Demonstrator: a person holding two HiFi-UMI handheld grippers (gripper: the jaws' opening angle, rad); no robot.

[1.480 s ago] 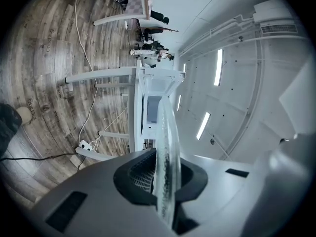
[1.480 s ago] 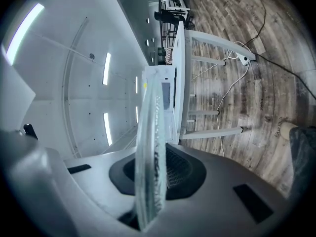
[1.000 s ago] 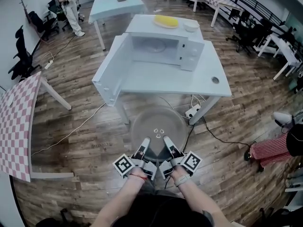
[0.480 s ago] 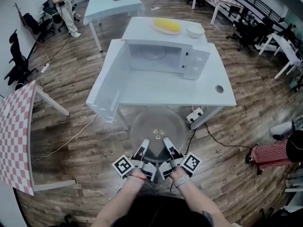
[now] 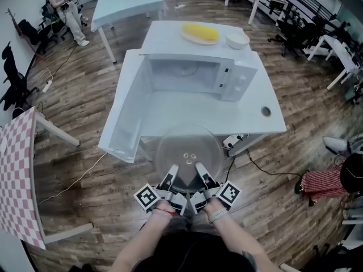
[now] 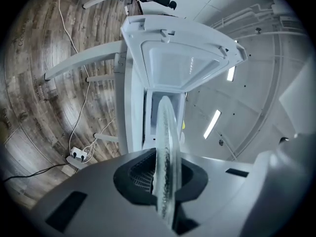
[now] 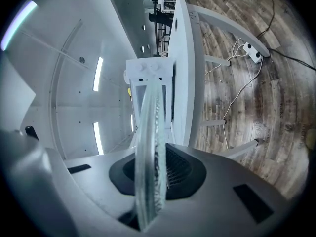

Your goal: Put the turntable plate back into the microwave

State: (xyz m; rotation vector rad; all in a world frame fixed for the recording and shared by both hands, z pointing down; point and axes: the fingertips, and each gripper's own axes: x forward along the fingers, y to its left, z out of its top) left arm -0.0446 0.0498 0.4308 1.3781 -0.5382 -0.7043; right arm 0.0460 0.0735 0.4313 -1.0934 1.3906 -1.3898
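**Head view:** The turntable plate (image 5: pixel 190 149), clear glass, is held roughly level in front of the person. It is gripped at its near rim by both grippers, side by side. The left gripper (image 5: pixel 172 170) is clamped on the near-left part of the rim and the right gripper (image 5: pixel 199 169) on the near-right part. The plate's far rim is seen over the near edge of the white table (image 5: pixel 249 115). The microwave (image 5: pixel 195 75) is set on that table, with its door (image 5: pixel 127 109) swung fully open to the left and the cavity exposed. The plate is outside the microwave, well short of the cavity. A yellow item on a dish (image 5: pixel 199 32) and a white bowl (image 5: pixel 237 38) are seen on the microwave top. A power strip (image 5: pixel 234 141) lies on the wood floor under the table's near edge. A checkered table (image 5: pixel 17 169) is at far left.

**Left gripper view:** The plate is seen edge-on, running up the middle of the frame. Its rim is seated between the two dark pads, both pressed against the glass, so the jaws are closed on it. The open door and cavity are in line beyond the plate's edge.

**Right gripper view:** The same is seen here: the plate is edge-on and its rim is pinched between the ribbed pads, with no gap visible. The microwave's control panel (image 7: pixel 150 74) is seen past the top of the plate, and the table edge beside it.
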